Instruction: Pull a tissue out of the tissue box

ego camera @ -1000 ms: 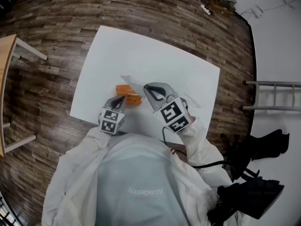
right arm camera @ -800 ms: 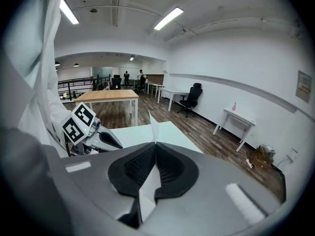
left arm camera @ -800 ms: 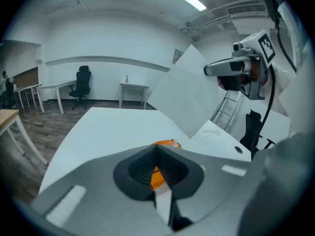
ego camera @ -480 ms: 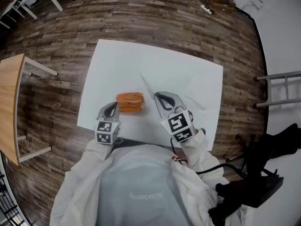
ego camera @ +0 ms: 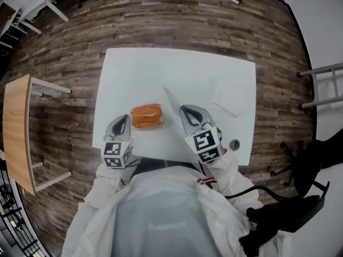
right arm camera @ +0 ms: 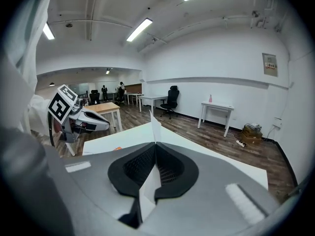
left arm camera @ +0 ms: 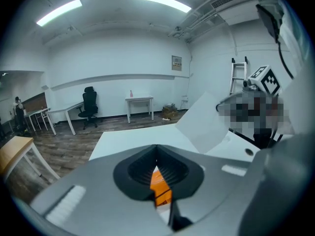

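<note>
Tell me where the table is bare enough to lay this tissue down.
Bare: the far half of the table, beyond the tissue box, and the strip left of the box. Crowded: the near edge, with the box, left claw and right claw pinching the tissue.

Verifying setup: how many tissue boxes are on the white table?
1: the orange tissue box lies on the table between the left gripper and the right gripper, which grips a tissue. None looks hidden.
</note>
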`<action>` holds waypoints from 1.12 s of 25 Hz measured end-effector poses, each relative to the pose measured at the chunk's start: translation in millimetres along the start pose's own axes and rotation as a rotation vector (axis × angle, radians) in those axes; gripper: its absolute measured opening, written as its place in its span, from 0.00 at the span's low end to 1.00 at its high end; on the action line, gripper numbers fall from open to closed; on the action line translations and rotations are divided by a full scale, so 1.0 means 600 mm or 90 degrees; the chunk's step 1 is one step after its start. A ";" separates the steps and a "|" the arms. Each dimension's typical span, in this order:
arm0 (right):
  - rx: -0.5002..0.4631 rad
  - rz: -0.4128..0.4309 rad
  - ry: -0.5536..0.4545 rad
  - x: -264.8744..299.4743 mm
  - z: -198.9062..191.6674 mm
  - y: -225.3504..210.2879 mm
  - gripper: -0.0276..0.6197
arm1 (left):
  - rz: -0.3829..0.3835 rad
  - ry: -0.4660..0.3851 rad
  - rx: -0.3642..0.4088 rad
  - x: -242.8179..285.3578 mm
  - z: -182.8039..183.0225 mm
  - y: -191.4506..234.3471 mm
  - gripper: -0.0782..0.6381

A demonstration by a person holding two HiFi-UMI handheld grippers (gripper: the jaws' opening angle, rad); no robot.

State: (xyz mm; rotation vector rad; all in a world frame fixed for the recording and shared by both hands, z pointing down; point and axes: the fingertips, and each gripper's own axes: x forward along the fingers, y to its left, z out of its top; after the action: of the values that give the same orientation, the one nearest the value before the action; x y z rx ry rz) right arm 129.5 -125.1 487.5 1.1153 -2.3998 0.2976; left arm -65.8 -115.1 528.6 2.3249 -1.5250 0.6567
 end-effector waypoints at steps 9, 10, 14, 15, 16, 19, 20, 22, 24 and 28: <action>0.048 -0.022 -0.006 -0.010 -0.019 -0.020 0.05 | -0.013 -0.014 0.009 0.005 0.020 -0.008 0.11; 0.052 -0.023 -0.008 -0.009 -0.018 -0.022 0.05 | -0.014 -0.017 0.009 0.008 0.025 -0.008 0.11; 0.061 -0.021 -0.007 0.001 -0.012 -0.019 0.05 | -0.015 -0.036 0.007 0.016 0.043 0.003 0.11; 0.064 -0.022 -0.007 0.002 -0.011 -0.016 0.05 | -0.014 -0.038 0.006 0.015 0.044 0.009 0.11; 0.068 -0.024 -0.008 0.002 -0.008 -0.013 0.05 | -0.011 -0.041 0.003 0.013 0.044 0.016 0.11; 0.072 -0.029 -0.011 0.001 0.005 -0.008 0.05 | 0.007 -0.055 -0.011 0.001 0.048 0.039 0.11; 0.073 -0.031 -0.010 -0.001 0.007 -0.007 0.05 | 0.013 -0.060 -0.018 -0.002 0.050 0.044 0.11; 0.077 -0.038 -0.006 -0.009 0.007 -0.005 0.05 | 0.015 -0.068 -0.030 -0.007 0.052 0.047 0.11; 0.078 -0.049 -0.004 -0.016 0.005 -0.001 0.05 | 0.005 -0.076 -0.027 -0.012 0.054 0.042 0.11; 0.064 -0.073 -0.003 -0.027 0.007 0.014 0.05 | -0.014 -0.087 -0.011 -0.029 0.045 0.037 0.11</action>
State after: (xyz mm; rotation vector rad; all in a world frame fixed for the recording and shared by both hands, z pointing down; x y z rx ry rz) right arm 130.8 -110.6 475.9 1.2936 -2.3361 0.3810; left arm -86.0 -122.9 496.3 2.4142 -1.5524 0.4863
